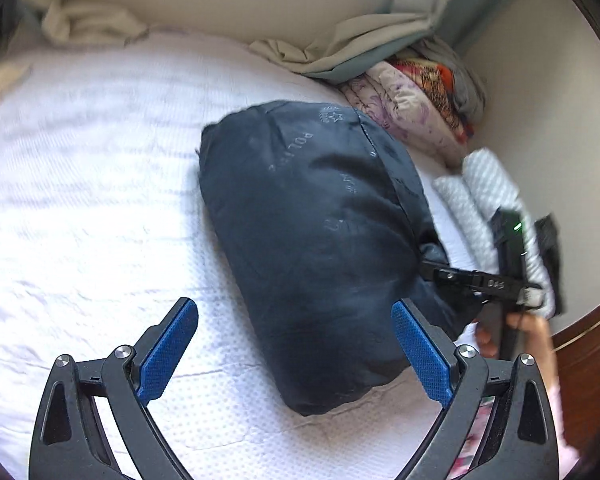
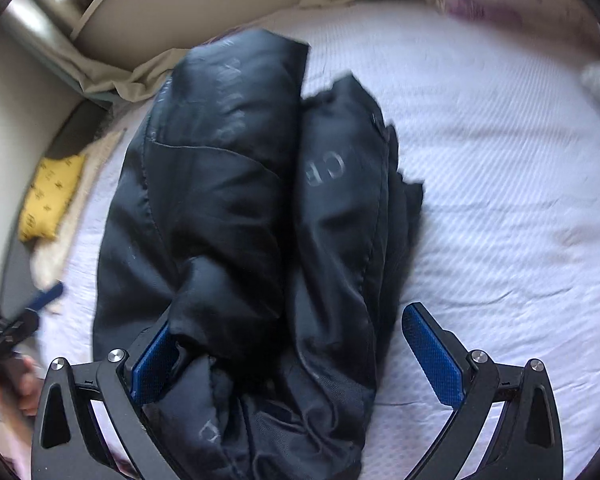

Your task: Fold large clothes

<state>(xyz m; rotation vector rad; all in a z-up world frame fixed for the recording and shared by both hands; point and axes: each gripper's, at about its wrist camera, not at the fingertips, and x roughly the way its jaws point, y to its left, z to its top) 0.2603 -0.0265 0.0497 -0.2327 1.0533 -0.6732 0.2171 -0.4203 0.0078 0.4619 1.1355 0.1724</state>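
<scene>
The folded dark jacket point(image 1: 316, 248) lies at one o'clock from the spread, empty left gripper point(image 1: 296, 354), while the wide-apart right gripper point(image 2: 296, 356) apparently straddles its near end.

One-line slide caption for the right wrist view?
Open right gripper straddling a folded dark padded jacket on a white mattress.

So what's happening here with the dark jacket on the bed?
A person holding a two-finger gripper in each hand is folding a dark padded jacket on a white mattress. The jacket is already bundled into a compact shape. The right gripper has its fingers spread wide around the near end of the bundle, with fabric draped over one finger. The left gripper is open and holds nothing, beside the jacket's edge.
</scene>
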